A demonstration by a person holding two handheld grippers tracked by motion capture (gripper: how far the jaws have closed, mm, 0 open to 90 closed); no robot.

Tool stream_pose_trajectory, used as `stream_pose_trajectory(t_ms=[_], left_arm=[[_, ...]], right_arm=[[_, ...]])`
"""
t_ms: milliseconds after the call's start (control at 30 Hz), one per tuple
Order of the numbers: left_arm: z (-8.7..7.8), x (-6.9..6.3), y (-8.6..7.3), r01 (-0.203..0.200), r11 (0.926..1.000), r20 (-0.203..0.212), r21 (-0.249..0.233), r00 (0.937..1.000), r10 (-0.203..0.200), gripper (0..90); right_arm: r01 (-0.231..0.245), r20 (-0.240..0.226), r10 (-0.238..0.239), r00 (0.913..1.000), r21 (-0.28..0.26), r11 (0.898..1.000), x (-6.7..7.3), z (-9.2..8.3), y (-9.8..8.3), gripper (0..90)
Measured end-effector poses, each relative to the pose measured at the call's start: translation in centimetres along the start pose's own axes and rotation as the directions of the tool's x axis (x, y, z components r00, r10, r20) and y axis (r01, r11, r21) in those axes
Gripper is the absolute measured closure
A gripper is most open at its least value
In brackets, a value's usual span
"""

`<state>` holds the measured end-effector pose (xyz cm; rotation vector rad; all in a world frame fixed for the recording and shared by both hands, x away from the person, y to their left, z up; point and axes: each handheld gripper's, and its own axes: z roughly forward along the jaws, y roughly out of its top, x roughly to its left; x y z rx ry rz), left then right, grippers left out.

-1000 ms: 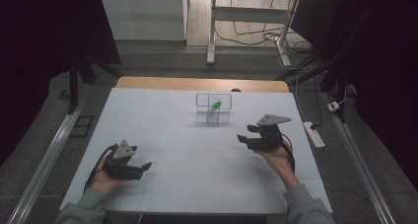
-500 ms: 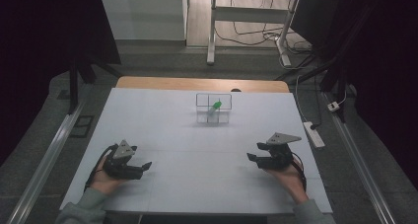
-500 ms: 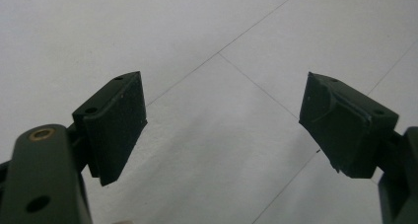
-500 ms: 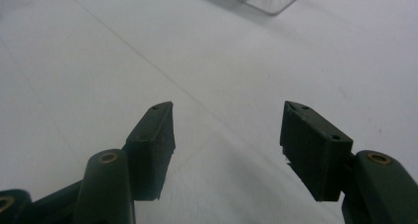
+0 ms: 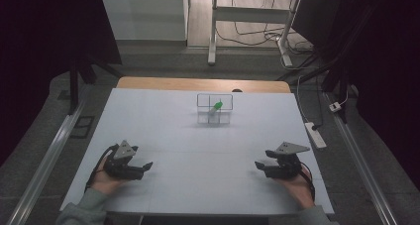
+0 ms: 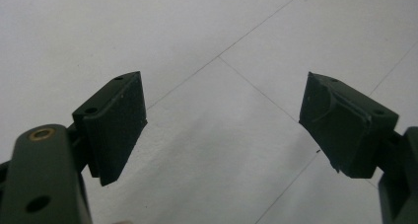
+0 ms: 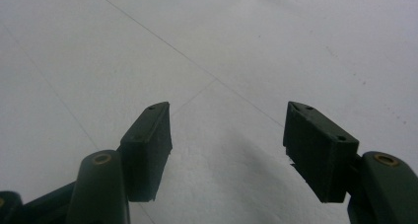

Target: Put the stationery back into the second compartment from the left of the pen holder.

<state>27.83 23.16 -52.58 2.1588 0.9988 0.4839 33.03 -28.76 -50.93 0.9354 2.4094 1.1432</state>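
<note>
A clear divided box stands at the table's far middle with a small green thing in it. My left gripper rests on the near left of the white table, open, with bare tabletop between its jaws. My right gripper sits low at the near right, pointing left. Its jaws have just been opening and stand apart with nothing between them. Both grippers are far from the box.
A white power strip lies on the floor off the table's right edge. Metal rails run along both sides. A wooden strip borders the far edge, with a desk frame and cables beyond.
My right gripper has come toward the near edge and sunk to the tabletop. The left gripper has kept still.
</note>
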Motion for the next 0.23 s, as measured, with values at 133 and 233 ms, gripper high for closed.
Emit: stream_pose_trajectory(t_ms=[133,233], left_arm=[[0.0,0.04,0.0,0.002,1.0,0.0,-0.001,1.0,-0.002,17.7],[0.02,0.03,0.0,0.001,1.0,0.002,0.0,1.0,-0.001,17.7]], right_arm=[[-0.007,-0.003,0.007,1.0,-0.006,1.0,-0.14,-0.13,0.06,34.5],[-0.002,-0.002,0.002,1.0,-0.011,1.0,-0.1,-0.21,0.07,34.2]])
